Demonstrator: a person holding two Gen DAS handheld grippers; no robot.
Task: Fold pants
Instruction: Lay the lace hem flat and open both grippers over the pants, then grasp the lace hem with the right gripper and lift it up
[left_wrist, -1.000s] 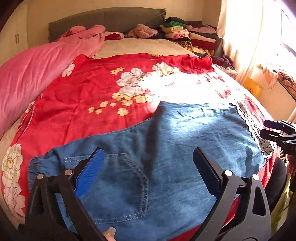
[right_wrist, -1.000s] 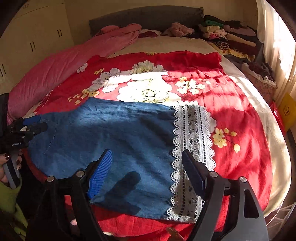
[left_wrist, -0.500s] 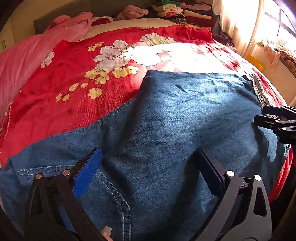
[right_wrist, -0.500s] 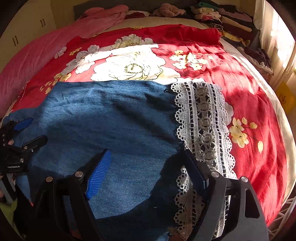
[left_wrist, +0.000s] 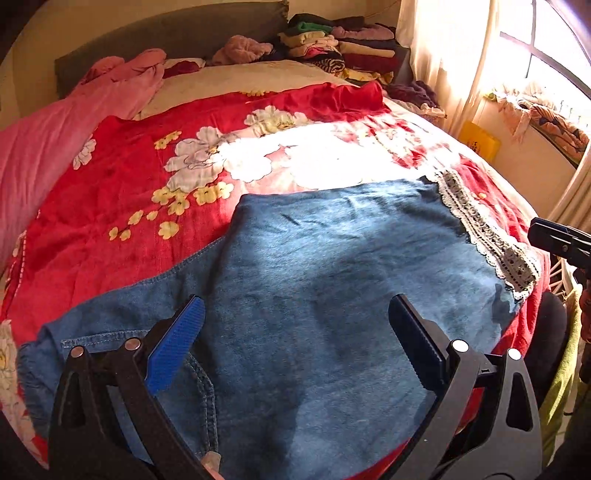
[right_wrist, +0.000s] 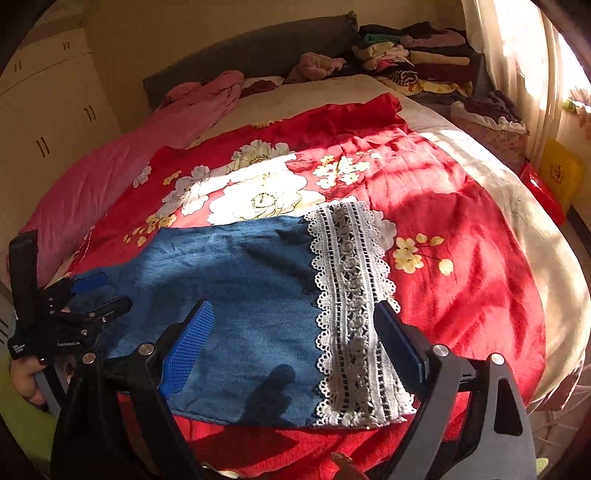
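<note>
Right now the right gripper (right_wrist: 295, 339) hangs above the lace hem (right_wrist: 351, 314) of the denim pants (right_wrist: 240, 280), its jaws opening with nothing pressed between them. Waistward of that hem, the left gripper (left_wrist: 295, 332) hovers spread wide and empty over the seat, near the back pocket (left_wrist: 192, 373). The pants lie flat on the red floral bedspread (right_wrist: 443, 206), legs seemingly stacked, the hem at the bed's near edge. If either gripper pinches only the top layer, the lower leg would likely drag and bunch. The open lace could also snag on a fingertip, and a pull toward the edge might slide the pants off the bed.
</note>
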